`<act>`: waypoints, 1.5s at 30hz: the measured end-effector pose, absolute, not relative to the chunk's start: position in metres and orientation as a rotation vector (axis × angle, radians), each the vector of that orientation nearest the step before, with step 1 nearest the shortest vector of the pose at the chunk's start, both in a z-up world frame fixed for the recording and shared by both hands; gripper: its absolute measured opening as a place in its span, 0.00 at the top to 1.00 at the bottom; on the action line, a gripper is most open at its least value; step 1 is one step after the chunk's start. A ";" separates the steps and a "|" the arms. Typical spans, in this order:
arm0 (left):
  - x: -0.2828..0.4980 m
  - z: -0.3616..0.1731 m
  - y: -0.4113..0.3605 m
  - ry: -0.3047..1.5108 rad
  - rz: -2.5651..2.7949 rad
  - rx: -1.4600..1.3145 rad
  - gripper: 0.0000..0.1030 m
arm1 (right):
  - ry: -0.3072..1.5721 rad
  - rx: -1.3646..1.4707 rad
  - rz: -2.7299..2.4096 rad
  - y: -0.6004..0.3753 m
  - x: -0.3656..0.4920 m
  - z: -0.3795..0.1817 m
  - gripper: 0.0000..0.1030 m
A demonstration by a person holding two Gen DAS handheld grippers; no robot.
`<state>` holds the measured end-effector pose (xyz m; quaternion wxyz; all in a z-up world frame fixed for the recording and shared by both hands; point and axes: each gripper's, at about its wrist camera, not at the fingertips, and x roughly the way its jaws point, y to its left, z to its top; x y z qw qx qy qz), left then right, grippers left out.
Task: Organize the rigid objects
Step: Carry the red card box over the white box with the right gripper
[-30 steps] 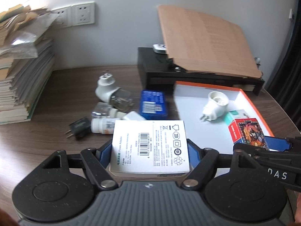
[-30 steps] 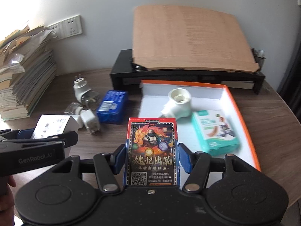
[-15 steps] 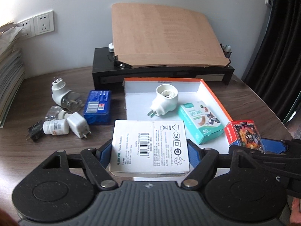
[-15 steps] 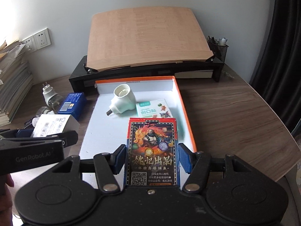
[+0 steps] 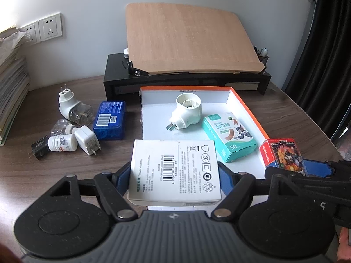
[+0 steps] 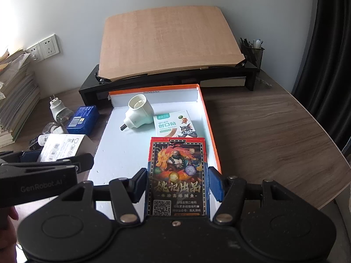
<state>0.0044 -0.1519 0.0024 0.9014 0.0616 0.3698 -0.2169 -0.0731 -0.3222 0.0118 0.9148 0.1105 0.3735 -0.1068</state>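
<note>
My left gripper is shut on a white power adapter box, held above the near left part of the orange-rimmed white tray. My right gripper is shut on a red and black card box, held over the tray's near right part. In the tray lie a white plug adapter and a teal bandage box. Left of the tray on the table lie a blue box, a white plug with a clear bottle, a white charger, a small white bottle and a black plug.
A black monitor stand with a tilted wooden board stands behind the tray. A stack of papers is at the far left. A mesh pen holder is at the back right. The brown table's edge curves at the right.
Both grippers have carried their boxes to the right, over the tray. The loose items have slid to the left of both views.
</note>
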 end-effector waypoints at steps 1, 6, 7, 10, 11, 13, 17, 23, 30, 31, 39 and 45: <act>0.004 0.002 -0.151 0.767 -0.448 0.126 0.24 | 0.770 0.228 -0.218 -0.322 -0.073 0.012 0.31; 0.004 0.004 -0.149 0.764 -0.441 0.118 0.24 | 0.768 0.223 -0.207 -0.321 -0.073 0.013 0.31; 0.003 0.004 -0.149 0.763 -0.438 0.119 0.24 | 0.769 0.223 -0.207 -0.321 -0.073 0.012 0.31; 0.004 0.004 -0.148 0.769 -0.433 0.113 0.24 | 0.768 0.221 -0.203 -0.321 -0.072 0.012 0.31; 0.004 0.003 -0.148 0.771 -0.431 0.112 0.24 | 0.769 0.223 -0.202 -0.321 -0.073 0.012 0.31; 0.004 0.003 -0.148 0.774 -0.430 0.116 0.24 | 0.771 0.228 -0.198 -0.321 -0.072 0.012 0.31; 0.005 0.002 -0.148 0.778 -0.433 0.114 0.24 | 0.773 0.226 -0.196 -0.321 -0.070 0.012 0.31; 0.006 0.001 -0.150 0.777 -0.436 0.116 0.24 | 0.771 0.230 -0.197 -0.322 -0.069 0.012 0.31; 0.007 0.000 -0.150 0.780 -0.434 0.116 0.24 | 0.769 0.234 -0.202 -0.320 -0.069 0.011 0.31; 0.007 0.000 -0.150 0.781 -0.435 0.116 0.24 | 0.771 0.233 -0.203 -0.320 -0.068 0.011 0.31; 0.007 0.000 -0.149 0.781 -0.437 0.114 0.24 | 0.769 0.235 -0.215 -0.320 -0.068 0.012 0.31; 0.005 0.000 -0.150 0.781 -0.445 0.117 0.24 | 0.772 0.238 -0.219 -0.319 -0.070 0.011 0.31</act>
